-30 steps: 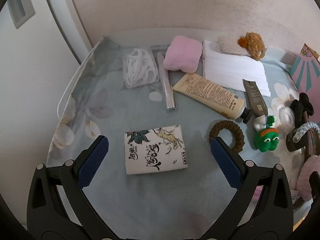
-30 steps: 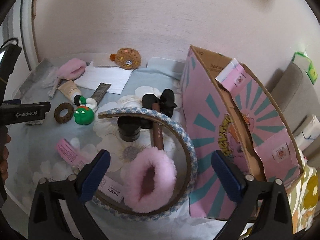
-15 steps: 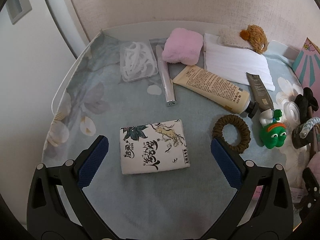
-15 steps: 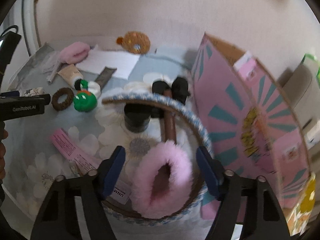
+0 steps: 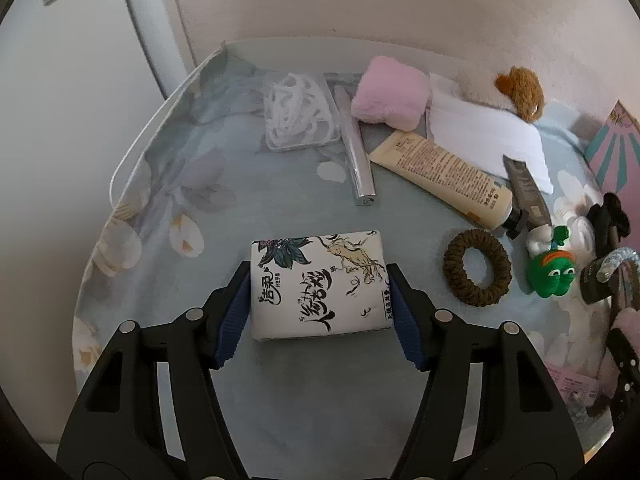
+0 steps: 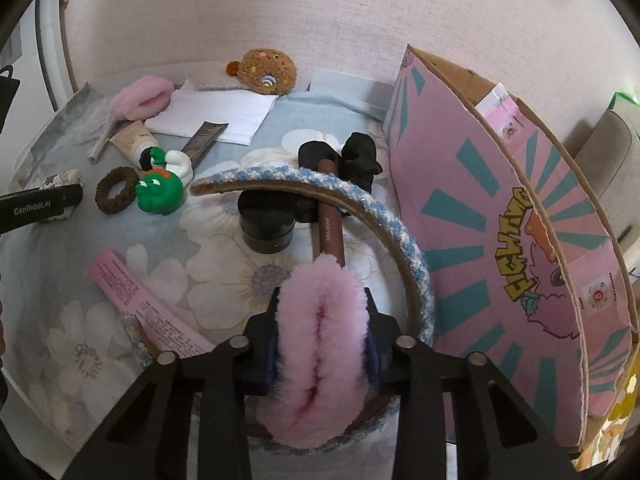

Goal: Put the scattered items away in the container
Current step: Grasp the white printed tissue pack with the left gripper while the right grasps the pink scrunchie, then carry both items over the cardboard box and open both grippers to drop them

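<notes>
A white tissue pack [image 5: 316, 276] with ink drawings lies flat on the floral cloth. My left gripper [image 5: 320, 304] straddles it. Its jaws are closing, and the blue pads [image 5: 234, 316] meet the pack's two short sides. In the right wrist view, my right gripper [image 6: 322, 308] is closing on a fluffy pink scrunchie [image 6: 320, 352], which is squeezed into a narrow strip between the jaws. The scrunchie sits over the near part of a blue-and-white braided headband [image 6: 384, 220]. A pink cardboard box [image 6: 500, 240] stands open-topped just to the right.
A brown hair tie [image 5: 478, 267], green frog toy [image 5: 552, 272], cream tube [image 5: 444, 176], silver tube [image 5: 356, 152], pink towel [image 5: 390, 96], white cloth [image 5: 480, 132] and bag of white rings [image 5: 298, 114] lie around. A black jar [image 6: 267, 224], brown tube [image 6: 330, 232] and pink leaflet [image 6: 136, 300] sit near the headband.
The left gripper moved forward over the tissue pack and its jaws narrowed from wide open to the pack's sides. The right jaws closed in on the pink scrunchie and squeezed it.
</notes>
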`<move>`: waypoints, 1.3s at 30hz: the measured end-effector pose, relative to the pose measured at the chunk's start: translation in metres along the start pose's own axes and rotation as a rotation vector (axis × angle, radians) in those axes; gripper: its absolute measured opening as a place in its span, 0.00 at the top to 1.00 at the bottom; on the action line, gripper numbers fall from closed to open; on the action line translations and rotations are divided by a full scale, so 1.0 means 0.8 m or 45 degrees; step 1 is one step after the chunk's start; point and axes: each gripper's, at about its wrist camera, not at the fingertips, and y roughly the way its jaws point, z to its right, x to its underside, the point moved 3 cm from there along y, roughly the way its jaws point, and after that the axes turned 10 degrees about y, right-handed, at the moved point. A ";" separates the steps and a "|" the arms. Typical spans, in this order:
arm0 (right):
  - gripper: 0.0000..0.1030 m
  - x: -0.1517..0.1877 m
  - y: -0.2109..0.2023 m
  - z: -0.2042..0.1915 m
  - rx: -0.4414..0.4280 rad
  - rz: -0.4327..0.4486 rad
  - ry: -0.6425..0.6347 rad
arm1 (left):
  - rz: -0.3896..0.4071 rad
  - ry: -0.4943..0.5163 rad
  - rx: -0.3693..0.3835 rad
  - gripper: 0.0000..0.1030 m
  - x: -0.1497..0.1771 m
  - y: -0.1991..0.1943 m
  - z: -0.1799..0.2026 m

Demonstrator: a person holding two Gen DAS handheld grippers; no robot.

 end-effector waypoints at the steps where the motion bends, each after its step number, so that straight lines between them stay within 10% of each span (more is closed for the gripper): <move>1: 0.72 0.000 -0.001 0.000 -0.003 0.001 -0.002 | 0.008 -0.006 -0.002 0.41 -0.002 -0.001 -0.003; 19: 0.73 -0.076 -0.126 0.056 -0.243 0.137 0.178 | 0.234 0.139 0.110 0.41 -0.062 -0.204 0.055; 30: 0.73 -0.103 -0.142 0.200 -0.168 0.114 0.208 | 0.318 0.532 0.485 0.41 -0.125 -0.258 0.301; 39: 0.73 -0.076 -0.087 0.243 -0.218 0.022 0.259 | 0.214 0.712 0.525 0.41 -0.115 -0.206 0.457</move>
